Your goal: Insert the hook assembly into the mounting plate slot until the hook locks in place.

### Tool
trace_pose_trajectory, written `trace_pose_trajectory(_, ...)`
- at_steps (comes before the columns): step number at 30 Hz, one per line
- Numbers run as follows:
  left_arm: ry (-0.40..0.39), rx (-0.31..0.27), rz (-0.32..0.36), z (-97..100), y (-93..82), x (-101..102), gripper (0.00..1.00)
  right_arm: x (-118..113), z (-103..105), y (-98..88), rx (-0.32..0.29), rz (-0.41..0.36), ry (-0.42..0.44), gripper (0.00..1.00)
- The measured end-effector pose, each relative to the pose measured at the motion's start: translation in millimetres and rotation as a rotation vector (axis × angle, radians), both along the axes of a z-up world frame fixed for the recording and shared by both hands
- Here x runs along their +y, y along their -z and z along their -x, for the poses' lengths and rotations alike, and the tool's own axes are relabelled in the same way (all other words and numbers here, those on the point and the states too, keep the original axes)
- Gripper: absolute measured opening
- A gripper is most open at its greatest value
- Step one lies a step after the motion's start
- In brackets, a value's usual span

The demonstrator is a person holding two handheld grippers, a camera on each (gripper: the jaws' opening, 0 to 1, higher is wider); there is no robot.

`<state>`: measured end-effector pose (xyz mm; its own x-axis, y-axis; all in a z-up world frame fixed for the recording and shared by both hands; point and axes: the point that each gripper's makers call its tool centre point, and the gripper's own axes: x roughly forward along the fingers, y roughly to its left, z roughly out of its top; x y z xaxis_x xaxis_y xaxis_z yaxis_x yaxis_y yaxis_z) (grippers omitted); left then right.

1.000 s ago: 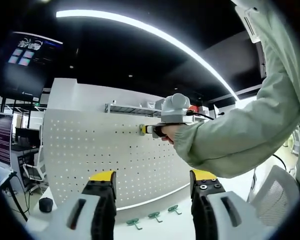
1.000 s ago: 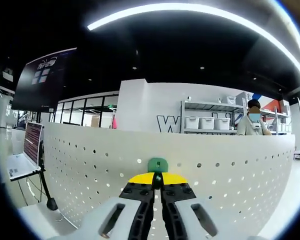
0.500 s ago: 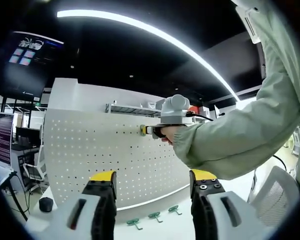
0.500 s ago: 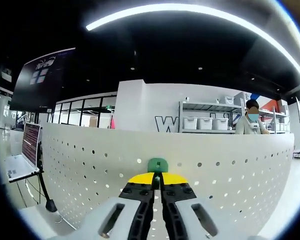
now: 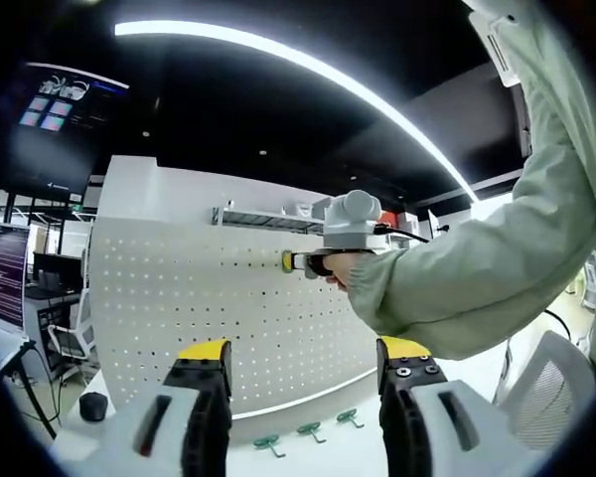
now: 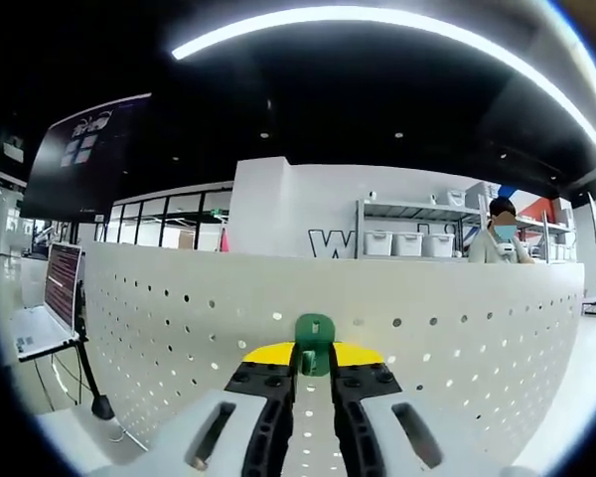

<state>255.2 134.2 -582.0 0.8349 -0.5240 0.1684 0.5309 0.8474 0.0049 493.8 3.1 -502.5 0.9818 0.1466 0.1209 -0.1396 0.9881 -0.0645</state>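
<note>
Item: hook [image 6: 315, 333], green plastic, small. Location: pinched at the tips of the right gripper [image 6: 315, 360], its head standing up above the yellow jaw ends, touching or just short of the pegboard [image 6: 457, 328] near its top edge. In the left gripper view the same gripper [image 5: 290, 261] meets the board [image 5: 179, 298] at about 1 o'clock from centre, a sleeve [image 5: 477, 268] behind it.

Tool state: right jaws nearly together, clamped on the hook with a narrow gap between them. Left gripper [image 5: 303, 373] jaws wide apart, holding nothing, well back from the board.

Spares: three more green hooks [image 5: 307, 433] lie on the table [image 5: 308, 459] at the board's foot, at 6 o'clock in the left gripper view.

Handling, as judged: light, rigid, smooth plastic; likely to twist or slip in the jaws if pushed off-axis. Hold is best taken low on the body, leaving the head and rear prongs free to enter the holes. The board looks like thin perforated sheet, stiff enough to take a firm straight push. Whether the hook has seated cannot be told; its rear is hidden.
</note>
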Motion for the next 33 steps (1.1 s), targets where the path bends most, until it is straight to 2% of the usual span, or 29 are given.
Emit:
trace_pose_trajectory(6, -0.001, -0.002, -0.001, 0.3, -0.5, 0.2, 0.61, -4.4, 3.7, -1.2, -0.007, -0.017, 0.007, 0.21)
trace_pose_trajectory(18, -0.002, 0.0, -0.005, 0.4, 0.0, 0.6, 0.61, -9.3, 13.4, 3.4, -0.004, -0.027, -0.004, 0.3)
trace_pose_trajectory(25, 0.0, 0.001, -0.011, 0.5, 0.6, 0.2, 0.61, -11.4, 23.6, 13.1, 0.025, -0.04, -0.038, 0.4)
trace_pose_trajectory(33, 0.004, -0.001, -0.016, 1.7, 0.9, -0.9, 0.61, -24.2, 39.7, 30.9, 0.066, -0.029, -0.042, 0.44)
